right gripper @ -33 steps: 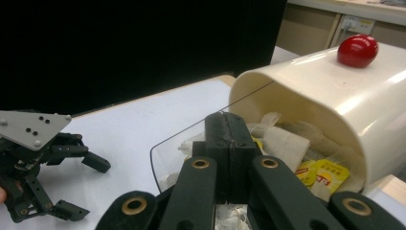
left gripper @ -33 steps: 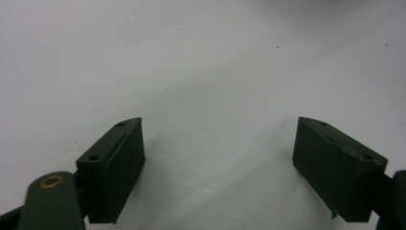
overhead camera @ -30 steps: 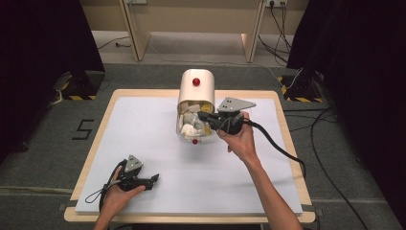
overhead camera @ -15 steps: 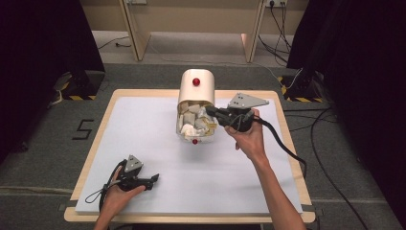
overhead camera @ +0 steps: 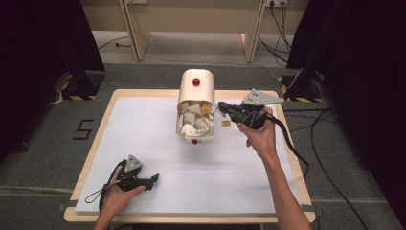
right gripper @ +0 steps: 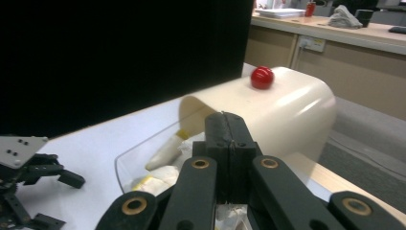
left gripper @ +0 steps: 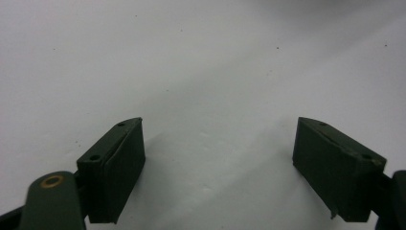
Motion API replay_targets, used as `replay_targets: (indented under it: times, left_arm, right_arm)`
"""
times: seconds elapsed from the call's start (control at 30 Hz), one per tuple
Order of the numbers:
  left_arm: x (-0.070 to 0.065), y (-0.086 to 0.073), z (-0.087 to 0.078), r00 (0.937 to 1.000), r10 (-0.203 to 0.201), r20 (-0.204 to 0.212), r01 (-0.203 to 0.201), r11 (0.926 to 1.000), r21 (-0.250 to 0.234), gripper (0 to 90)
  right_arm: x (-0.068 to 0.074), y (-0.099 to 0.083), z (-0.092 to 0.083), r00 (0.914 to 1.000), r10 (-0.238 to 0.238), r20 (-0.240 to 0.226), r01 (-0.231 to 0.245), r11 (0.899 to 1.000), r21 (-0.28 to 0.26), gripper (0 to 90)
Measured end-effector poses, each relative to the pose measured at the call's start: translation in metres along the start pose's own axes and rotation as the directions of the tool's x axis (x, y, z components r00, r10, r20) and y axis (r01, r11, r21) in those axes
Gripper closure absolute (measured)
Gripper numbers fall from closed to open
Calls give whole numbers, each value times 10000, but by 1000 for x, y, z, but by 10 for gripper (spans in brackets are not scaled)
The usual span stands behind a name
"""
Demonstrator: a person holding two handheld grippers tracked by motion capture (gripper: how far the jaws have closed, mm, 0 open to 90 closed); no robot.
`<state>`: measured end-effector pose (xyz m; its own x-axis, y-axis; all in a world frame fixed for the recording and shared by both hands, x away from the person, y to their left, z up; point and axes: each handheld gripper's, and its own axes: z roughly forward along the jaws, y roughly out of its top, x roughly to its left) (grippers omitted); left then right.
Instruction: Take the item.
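1. Right claw [overhead camera: 221, 105] pressed together, empty, just beside bin [overhead camera: 195, 91] mouth.
2. Bin lying on its side mid-counter [overhead camera: 143, 124], stuffed with crumpled paper [overhead camera: 194, 123].
3. Left claw [overhead camera: 154, 178] spread apart, resting near counter's front edge.

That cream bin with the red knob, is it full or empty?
Full. The bin lies tipped on its side, and crumpled paper packs its open mouth, behind a clear flap in the right gripper view.
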<state>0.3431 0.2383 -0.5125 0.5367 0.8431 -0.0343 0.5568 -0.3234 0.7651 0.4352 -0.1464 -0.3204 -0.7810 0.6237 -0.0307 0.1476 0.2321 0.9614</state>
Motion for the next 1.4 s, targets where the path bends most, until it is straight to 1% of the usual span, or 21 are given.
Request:
replay_targets:
  times: [0.3,0.57,0.93,1.4]
  left_arm:
    - [0,0,0,10000,-17,1,17,10000,-13,177]
    - [0,0,0,10000,-21,0,21,10000,-17,177]
    - [0,0,0,10000,-15,-3,15,10000,1,178]
    - [0,0,0,10000,11,-6,-11,10000,11,177]
  right_arm:
    - [-15,-4,-9,9988,292,381,-290,9996,-56,900]
    - [-30,-10,-13,9955,547,776,-546,9985,-33,900]
    - [-47,-19,-10,9905,796,1124,-810,9967,80,900]
    - [-70,-30,-4,9812,1150,1552,-1191,9927,170,900]
